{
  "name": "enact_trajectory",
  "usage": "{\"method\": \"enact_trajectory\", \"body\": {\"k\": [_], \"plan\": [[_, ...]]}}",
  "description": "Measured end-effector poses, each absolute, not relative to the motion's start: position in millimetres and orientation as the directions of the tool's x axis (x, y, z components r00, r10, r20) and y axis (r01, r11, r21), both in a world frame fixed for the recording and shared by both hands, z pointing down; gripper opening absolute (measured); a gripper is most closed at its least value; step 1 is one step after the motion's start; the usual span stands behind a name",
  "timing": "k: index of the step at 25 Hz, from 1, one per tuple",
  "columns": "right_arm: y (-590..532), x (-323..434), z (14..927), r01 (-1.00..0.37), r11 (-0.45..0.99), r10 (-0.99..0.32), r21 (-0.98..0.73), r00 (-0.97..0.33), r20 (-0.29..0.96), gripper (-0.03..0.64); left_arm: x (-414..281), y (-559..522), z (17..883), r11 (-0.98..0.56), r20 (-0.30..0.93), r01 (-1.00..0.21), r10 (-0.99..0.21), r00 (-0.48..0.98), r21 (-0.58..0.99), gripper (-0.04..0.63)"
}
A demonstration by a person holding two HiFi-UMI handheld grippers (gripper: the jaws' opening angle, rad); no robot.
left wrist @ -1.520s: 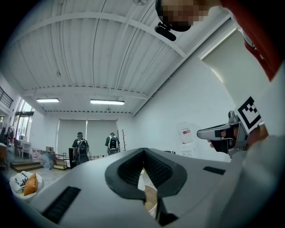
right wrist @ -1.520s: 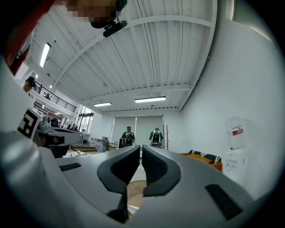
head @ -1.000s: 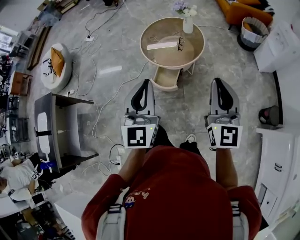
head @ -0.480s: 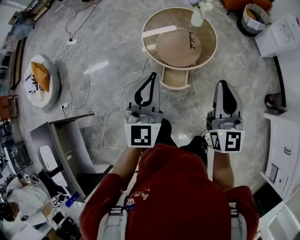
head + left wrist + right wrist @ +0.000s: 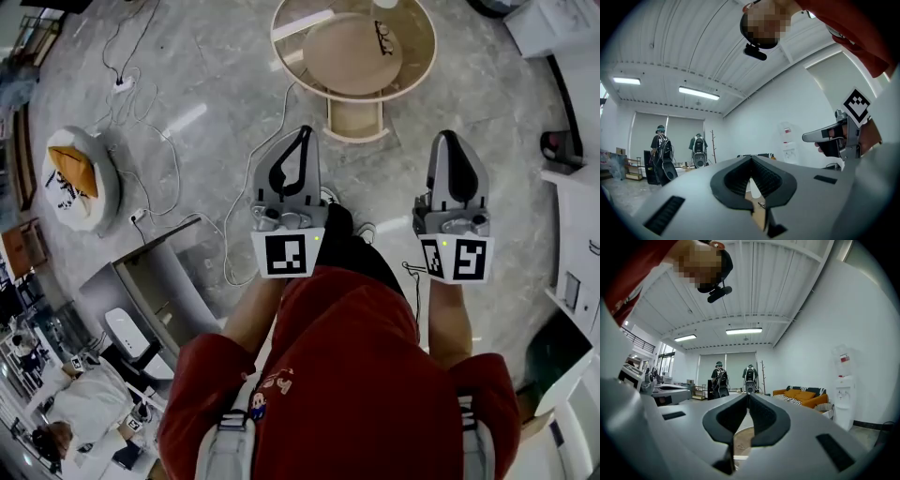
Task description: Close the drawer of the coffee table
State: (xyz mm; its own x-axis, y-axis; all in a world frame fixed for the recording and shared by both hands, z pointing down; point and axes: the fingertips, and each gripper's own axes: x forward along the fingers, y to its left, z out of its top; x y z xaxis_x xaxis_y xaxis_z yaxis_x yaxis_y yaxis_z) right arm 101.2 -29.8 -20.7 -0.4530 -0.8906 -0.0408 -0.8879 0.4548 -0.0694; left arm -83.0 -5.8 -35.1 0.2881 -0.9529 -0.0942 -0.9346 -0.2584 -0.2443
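The round coffee table (image 5: 419, 67) stands at the top of the head view, and its wooden drawer (image 5: 356, 119) sticks out toward me, open. Both grippers point level at it from a short way back. My left gripper (image 5: 302, 133) is to the left of the drawer, shut and empty. My right gripper (image 5: 451, 139) is to the drawer's right, also shut and empty. In the left gripper view the left gripper (image 5: 751, 158) has its tips together. In the right gripper view the right gripper (image 5: 748, 394) is shut, with the table (image 5: 740, 439) showing through the jaws.
Glasses (image 5: 384, 37) and a white strip (image 5: 302, 23) lie on the table. Cables (image 5: 239, 197) run across the floor on the left near a white pouf (image 5: 70, 173). A grey desk (image 5: 159, 291) is lower left, white cabinets (image 5: 574, 234) on the right. Two people (image 5: 719, 378) stand far off.
Both grippers have come forward, closer to the table and its open drawer. The table has slid toward the top of the head view. The jaws have stayed shut.
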Motion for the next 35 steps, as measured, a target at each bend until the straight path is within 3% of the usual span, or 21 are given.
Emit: {"method": "enact_trajectory", "body": {"k": [12,19,27,35], "plan": [[1,137,31,-0.896,0.444,-0.896,-0.014,-0.444,0.004,0.028,-48,39,2,-0.267,-0.019,-0.939,-0.961,0.277,-0.219,0.012],[-35,111,69,-0.933,0.36,-0.929,0.002,-0.358,0.089,0.029,-75,-25,48,-0.346,0.006,-0.926,-0.937,0.349,-0.152,0.012],[-93,50,202,-0.962,0.268,-0.954,-0.048,-0.272,0.127,0.028,-118,-105,169,-0.458,-0.006,-0.875,-0.885,0.465,-0.157,0.012],[-69,37,375,-0.97,0.242,-0.956,-0.025,-0.243,0.162,0.029,-144,-110,340,-0.463,-0.042,-0.858,-0.875,0.483,-0.221,0.012]]}}
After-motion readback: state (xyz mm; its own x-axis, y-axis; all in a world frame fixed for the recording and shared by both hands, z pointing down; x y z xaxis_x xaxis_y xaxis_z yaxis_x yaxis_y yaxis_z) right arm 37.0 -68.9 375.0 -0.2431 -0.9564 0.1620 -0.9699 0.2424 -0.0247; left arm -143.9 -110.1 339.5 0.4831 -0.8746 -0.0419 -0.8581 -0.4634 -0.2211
